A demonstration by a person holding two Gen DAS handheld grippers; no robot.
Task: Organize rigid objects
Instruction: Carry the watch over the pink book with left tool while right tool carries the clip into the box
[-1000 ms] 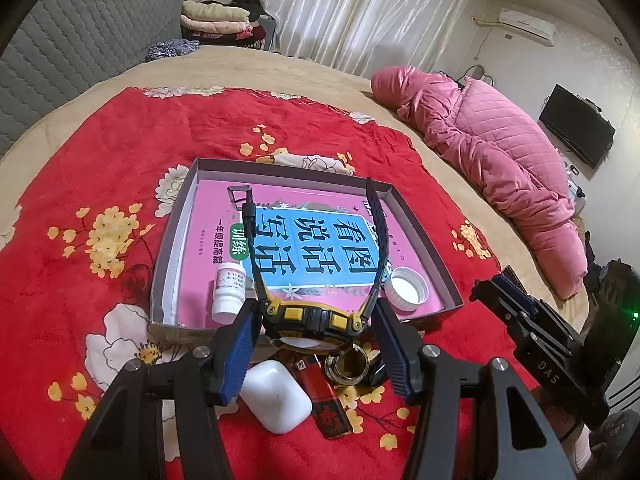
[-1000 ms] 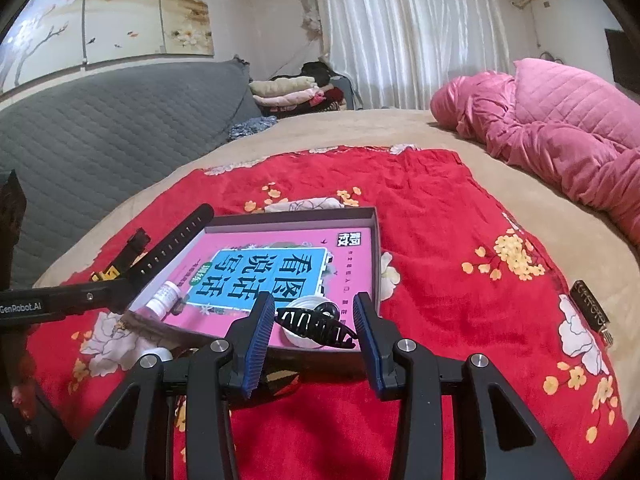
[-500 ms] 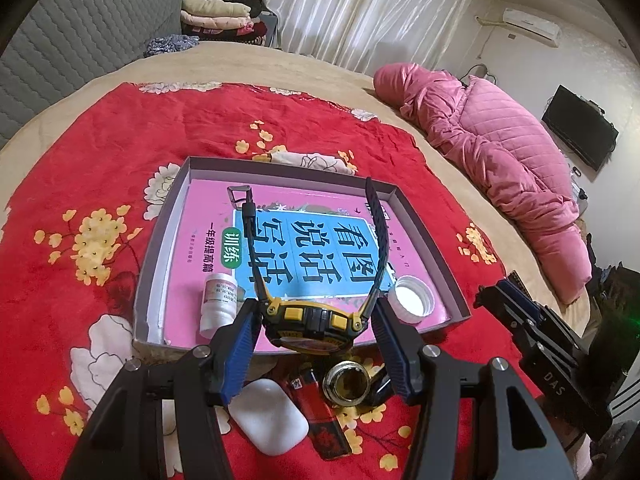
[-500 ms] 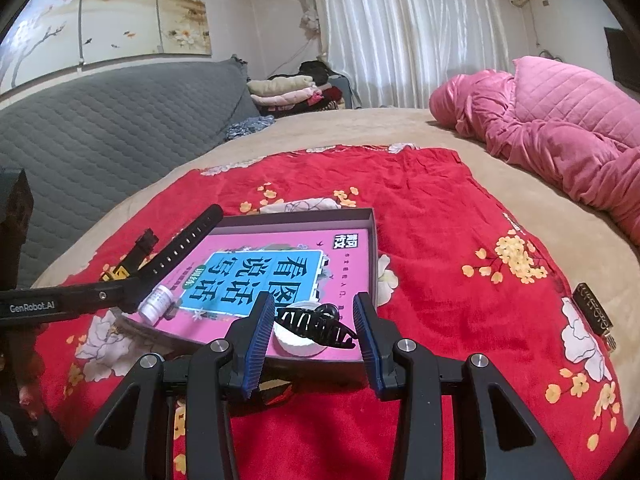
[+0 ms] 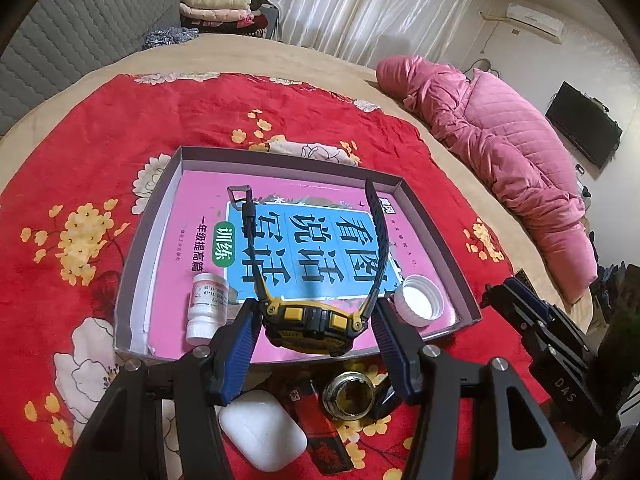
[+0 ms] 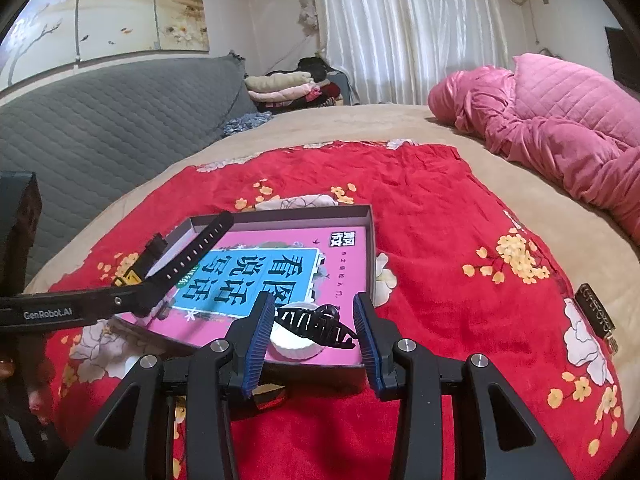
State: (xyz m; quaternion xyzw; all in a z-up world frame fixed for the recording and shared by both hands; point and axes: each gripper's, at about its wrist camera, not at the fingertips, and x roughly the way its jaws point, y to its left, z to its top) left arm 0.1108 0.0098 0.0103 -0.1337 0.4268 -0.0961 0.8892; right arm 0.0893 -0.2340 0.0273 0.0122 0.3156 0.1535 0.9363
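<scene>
Since earlier frame you carry watch (image 5: 310,326) forward above tray (image 5: 434,220); left claw (image 5: 316,330) clamps its body, straps free. Right claw (image 6: 316,326) clamps hair clip (image 6: 316,324) over tray corner, ready for drop.

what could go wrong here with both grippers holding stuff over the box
1. The left gripper pinches the watch only by its case; the long straps could catch the small white bottle lying in the box as it goes down.
2. The right gripper holds the black hair clip just above the white cap; released there, it may land on the cap.
3. Both grippers work the same near edge and could bump.
</scene>
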